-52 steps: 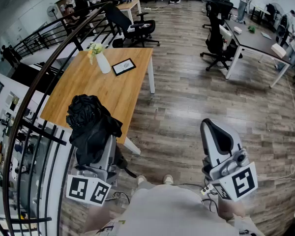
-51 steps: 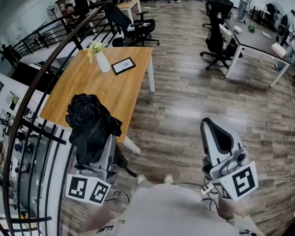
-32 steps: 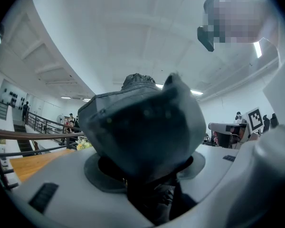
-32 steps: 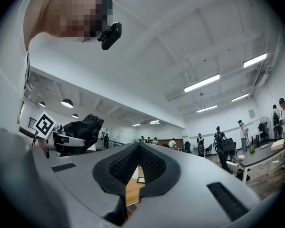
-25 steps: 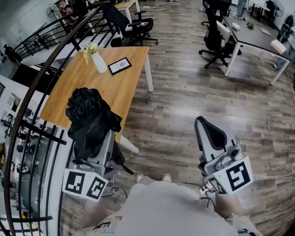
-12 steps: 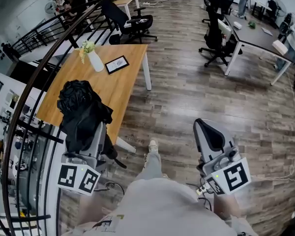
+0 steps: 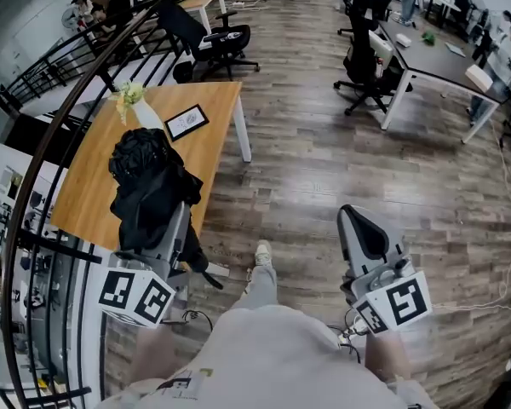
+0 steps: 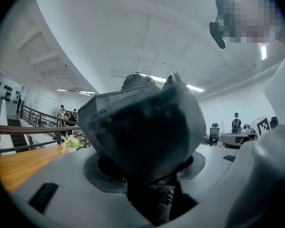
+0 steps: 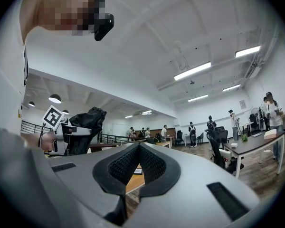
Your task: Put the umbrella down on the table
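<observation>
Left gripper (image 7: pixel 157 228) is up at the person's left side with the black folded umbrella (image 7: pixel 149 181) bunched between its fingers (image 8: pixel 52 179), and they are clamped on it. In the left gripper view the dark fabric (image 8: pixel 142 137) fills the gap between both grey fingers and bulges out above them. From the head view the umbrella overlaps the near corner of the wooden surface (image 7: pixel 85 186), but it is carried in the grip and not laid on the wood. Further along that surface there's a white vase of flowers (image 7: pixel 134 105) and, just beside it, a small dark-framed picture (image 7: pixel 186 122) lying flat, both well apart from the umbrella. Over on the other side, the right gripper (image 7: pixel 358 220) is out over the wood floor (image 7: pixel 324 160), with its fingers closed tip to tip and nothing between them. Its own view shows the black pads (image 9: pixel 126 165) meeting at the front with only the surface beyond showing through the gap. A curved dark railing (image 7: pixel 34 186) runs along the far side of the surface, and the person's shoe (image 7: pixel 262 254) is planted on the floor between the two grippers.
</observation>
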The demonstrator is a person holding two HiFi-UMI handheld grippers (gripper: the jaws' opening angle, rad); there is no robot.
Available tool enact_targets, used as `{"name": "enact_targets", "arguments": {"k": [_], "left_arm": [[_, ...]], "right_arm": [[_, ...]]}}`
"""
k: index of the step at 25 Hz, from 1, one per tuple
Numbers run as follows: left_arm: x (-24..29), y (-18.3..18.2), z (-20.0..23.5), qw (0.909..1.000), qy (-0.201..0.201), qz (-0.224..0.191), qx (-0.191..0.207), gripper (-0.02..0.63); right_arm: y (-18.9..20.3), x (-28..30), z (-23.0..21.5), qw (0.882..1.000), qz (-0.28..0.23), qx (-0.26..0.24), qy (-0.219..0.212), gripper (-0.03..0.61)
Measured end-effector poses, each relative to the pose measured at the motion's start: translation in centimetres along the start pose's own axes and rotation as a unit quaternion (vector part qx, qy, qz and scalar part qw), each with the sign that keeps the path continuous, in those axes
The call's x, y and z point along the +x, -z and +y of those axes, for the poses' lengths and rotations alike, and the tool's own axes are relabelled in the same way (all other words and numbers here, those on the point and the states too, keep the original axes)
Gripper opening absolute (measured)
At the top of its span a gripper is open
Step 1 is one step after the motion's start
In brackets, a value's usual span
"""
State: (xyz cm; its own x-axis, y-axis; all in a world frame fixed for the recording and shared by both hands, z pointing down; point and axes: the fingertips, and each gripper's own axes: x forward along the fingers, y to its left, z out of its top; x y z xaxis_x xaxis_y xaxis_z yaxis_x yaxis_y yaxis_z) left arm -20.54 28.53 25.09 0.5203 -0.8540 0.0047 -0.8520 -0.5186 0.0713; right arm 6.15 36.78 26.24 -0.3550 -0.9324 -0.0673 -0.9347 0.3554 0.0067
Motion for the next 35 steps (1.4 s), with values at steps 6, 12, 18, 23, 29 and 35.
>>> {"name": "enact_targets", "arguments": {"k": [6,12,18,23,29,35], "left_arm": [[9.0,1.7,3.3,0.9992,0.012,0.031,-0.022,0.264],[18.3,3.5,9.1,0.9976,0.019,0.055,-0.039,0.264],[26.5,4.7,15.9,0.9957,0.019,0.079,-0.044,0.264],[32.0,5.8,21.0,0.9924,0.012,0.11,-0.054,0.264],[36.9,6.5,25.2,0.9904,0.012,0.123,-0.062,0.264],[39.6,7.2,27.7,0.9905,0.005,0.128,-0.049,0.264]], "right_arm": [[1.3,7.5,-4.8,1.0,0.021,0.004,0.012,0.028],[2.8,18.0,-8.4,0.999,0.042,-0.004,0.009,0.028],[3.9,29.5,-11.2,0.998,0.062,-0.026,0.002,0.026],[4.5,37.6,-12.9,0.995,0.088,-0.037,-0.004,0.028],[5.5,43.8,-14.2,0.992,0.119,-0.041,-0.004,0.028],[6.5,47.4,-14.8,0.991,0.131,-0.03,-0.014,0.028]]}}
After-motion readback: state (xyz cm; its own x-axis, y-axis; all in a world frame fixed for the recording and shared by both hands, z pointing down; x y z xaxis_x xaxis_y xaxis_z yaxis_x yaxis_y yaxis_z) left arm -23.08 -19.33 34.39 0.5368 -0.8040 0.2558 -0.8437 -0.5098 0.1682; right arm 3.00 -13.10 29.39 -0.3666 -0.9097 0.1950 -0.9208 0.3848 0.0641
